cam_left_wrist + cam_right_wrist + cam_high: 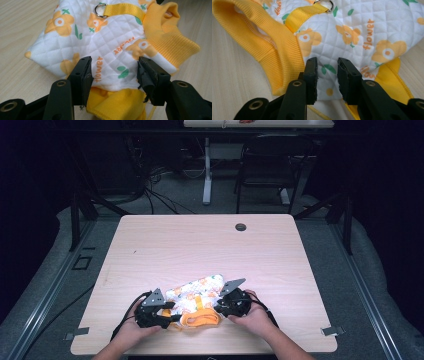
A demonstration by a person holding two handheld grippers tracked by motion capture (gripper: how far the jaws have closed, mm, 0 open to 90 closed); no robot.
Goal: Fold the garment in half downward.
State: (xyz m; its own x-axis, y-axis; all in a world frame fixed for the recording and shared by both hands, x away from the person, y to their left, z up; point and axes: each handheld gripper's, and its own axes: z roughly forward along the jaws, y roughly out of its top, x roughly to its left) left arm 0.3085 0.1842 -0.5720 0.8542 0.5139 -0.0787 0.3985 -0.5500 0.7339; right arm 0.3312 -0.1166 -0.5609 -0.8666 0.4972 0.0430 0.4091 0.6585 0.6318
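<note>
A small quilted white garment [196, 292] with orange flowers, a yellow ribbed collar [167, 37] and a yellow strap ending in a metal ring [100, 11] lies on the wooden table [200, 240], between the two grippers. The left gripper [113, 72] stands wide, the quilted hem between its jaws and touched by neither pad. The right gripper [327, 75] is narrower, its jaws straddling a fold of the hem just beside the collar; whether they pinch it cannot be told.
</note>
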